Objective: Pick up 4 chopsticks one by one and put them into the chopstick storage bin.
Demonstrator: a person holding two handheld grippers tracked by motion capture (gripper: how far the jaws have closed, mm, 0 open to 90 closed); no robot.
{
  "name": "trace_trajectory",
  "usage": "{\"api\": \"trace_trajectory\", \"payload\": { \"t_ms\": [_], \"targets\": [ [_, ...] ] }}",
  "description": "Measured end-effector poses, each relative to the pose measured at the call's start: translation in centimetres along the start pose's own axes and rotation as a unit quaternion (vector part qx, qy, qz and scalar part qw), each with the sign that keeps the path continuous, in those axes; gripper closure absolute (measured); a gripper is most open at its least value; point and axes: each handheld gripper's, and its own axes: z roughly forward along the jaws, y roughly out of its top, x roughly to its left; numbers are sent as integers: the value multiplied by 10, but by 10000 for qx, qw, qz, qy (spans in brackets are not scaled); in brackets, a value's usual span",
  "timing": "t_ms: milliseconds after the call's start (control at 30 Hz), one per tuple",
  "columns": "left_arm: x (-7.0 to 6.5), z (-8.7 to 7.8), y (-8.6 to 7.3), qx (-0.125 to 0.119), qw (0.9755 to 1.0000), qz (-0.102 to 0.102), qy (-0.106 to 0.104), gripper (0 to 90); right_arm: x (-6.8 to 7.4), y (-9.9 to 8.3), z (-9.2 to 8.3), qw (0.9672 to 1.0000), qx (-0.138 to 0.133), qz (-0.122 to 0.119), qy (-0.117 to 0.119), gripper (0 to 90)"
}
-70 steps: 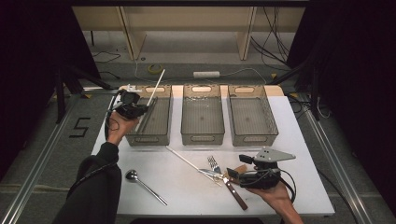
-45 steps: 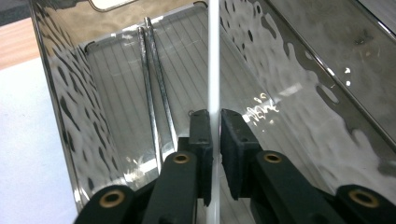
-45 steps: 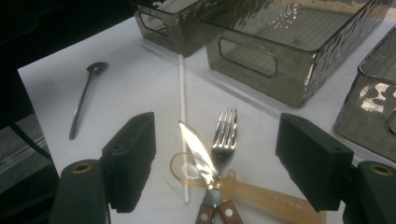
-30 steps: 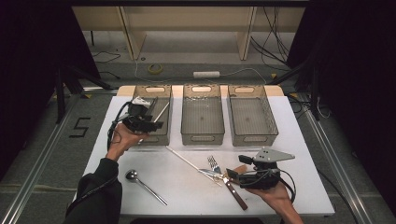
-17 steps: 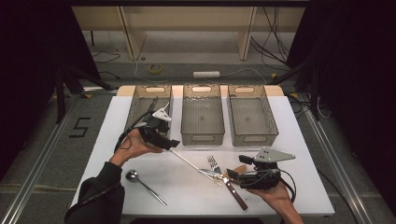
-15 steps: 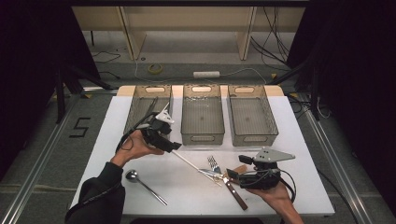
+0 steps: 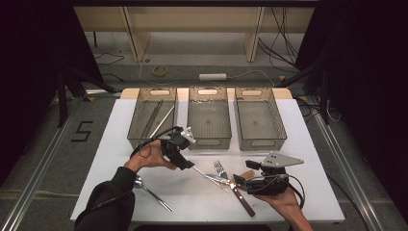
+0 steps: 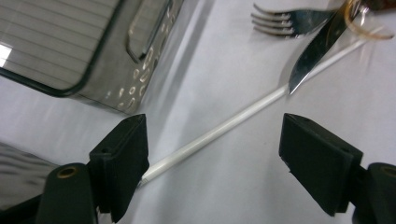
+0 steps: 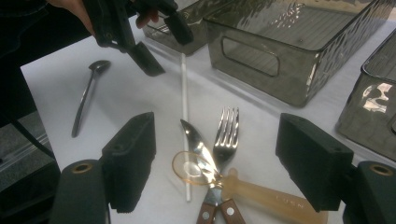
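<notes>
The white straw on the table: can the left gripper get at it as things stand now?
Probably yes. The left gripper is open, and the white straw lies between its fingers with bare table around that end; its far end runs under the knife.

On my white desk I see three clear bins in a row along the far edge, a spoon near the near left corner, and toward the near edge a white stick, fork and knife clustered together.
</notes>
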Motion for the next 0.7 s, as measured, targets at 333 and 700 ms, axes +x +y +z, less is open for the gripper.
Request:
{"api": "trace_trajectory", "payload": {
  "t_ms": [333, 700],
  "targets": [
    [-2, 16, 0, 262, 9995, 201, -32, 254, 1, 0, 0, 10000, 11, 5, 10, 298],
    [-2, 27, -1, 531, 9970, 552, -137, 308, 0, 0, 0, 10000, -2, 0, 14, 297]
  ]
}}
